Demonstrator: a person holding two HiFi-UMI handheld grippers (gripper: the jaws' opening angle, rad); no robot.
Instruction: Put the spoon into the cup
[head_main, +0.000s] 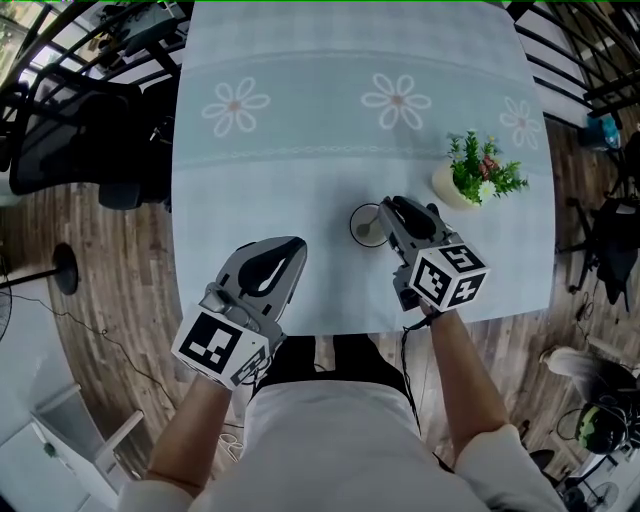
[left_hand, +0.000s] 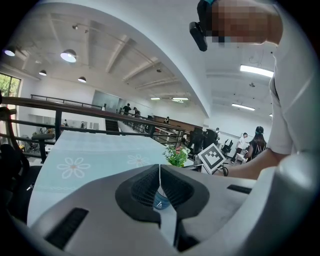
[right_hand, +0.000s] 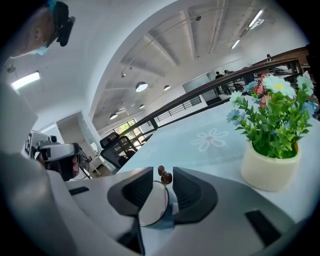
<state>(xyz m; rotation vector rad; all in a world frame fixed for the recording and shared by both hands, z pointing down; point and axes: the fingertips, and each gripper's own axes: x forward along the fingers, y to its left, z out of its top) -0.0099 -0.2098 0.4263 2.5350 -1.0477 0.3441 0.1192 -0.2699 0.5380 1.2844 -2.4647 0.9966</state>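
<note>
Your right tongs (right_hand: 162, 173) sit low over the counter (head_main: 330, 150) with their tips just beside the cup (head_main: 366, 226). That closeness makes sense, because the work happens at the cup's mouth. Along the tongs you look straight onto the cup's round rim, and the brown knobbed end of the spoon (right_hand: 164, 175) rises between the two pads. The tongs stand narrowly apart. The knob sits close to one pad without being clearly pinched, so I judge the grip to be loose rather than clamped. The shaft is too thin to trace, so you cannot tell for certain how far the bowl end reaches into the cup, though the upright knob over the rim suggests it is in or nearly in. Your left tongs (head_main: 292, 246) are pressed together on nothing and rest near the counter's front edge, well apart from the cup. That looks like a sensible place to park them, since this job needs one hand. The potted plant (head_main: 470, 180) stands near the right tongs on the far side, so any move away should be straight up and back, clear of the leaves.
</note>
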